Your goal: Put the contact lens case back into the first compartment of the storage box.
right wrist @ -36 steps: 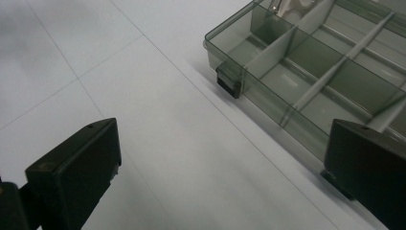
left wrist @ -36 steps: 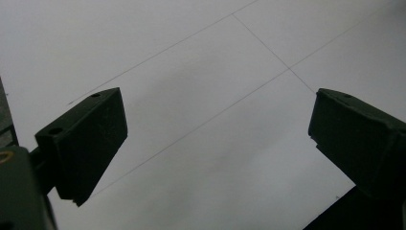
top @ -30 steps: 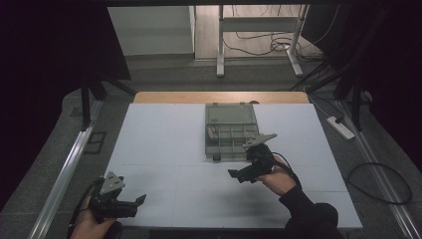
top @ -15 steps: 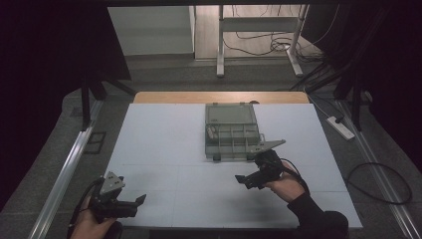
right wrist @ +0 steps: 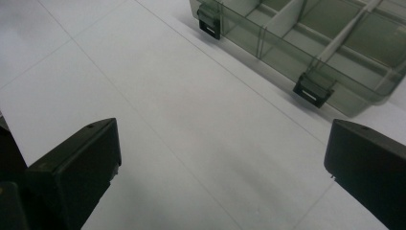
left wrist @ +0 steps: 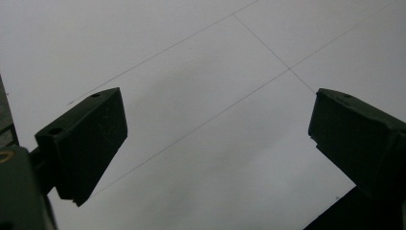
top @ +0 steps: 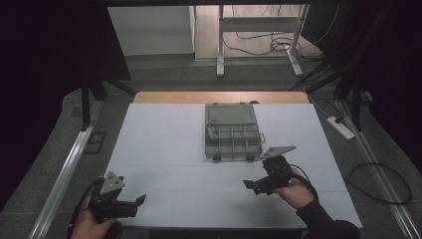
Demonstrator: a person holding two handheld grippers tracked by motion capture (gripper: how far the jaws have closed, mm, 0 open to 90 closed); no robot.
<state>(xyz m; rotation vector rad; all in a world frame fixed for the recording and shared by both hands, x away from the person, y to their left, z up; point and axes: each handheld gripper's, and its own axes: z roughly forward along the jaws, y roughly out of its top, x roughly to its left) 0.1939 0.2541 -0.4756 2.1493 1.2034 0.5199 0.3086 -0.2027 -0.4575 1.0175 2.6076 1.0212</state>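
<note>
A clear grey compartment box [top: 233,134] lies in the middle of the white table [top: 164,144], its lid folded flat behind it. In the right gripper view the box [right wrist: 306,38] shows two black latches on its front wall and empty-looking compartments. My right gripper [top: 253,186] hovers near the table's front right, a short way in front of the box, jaws pointing left. Its jaws [right wrist: 222,163] stand wide apart with nothing between them. My left gripper [top: 138,201] rests at the front left corner. It is open [left wrist: 215,143] over bare table.
A wooden strip [top: 219,97] edges the table's far side. A metal rail [top: 64,174] runs along the left. On the floor to the right lie a power strip [top: 341,127] and cables. A desk frame [top: 259,25] stands beyond the table.
My right gripper has drawn back from the box toward the front edge and a little to the right. The left gripper has not moved.
</note>
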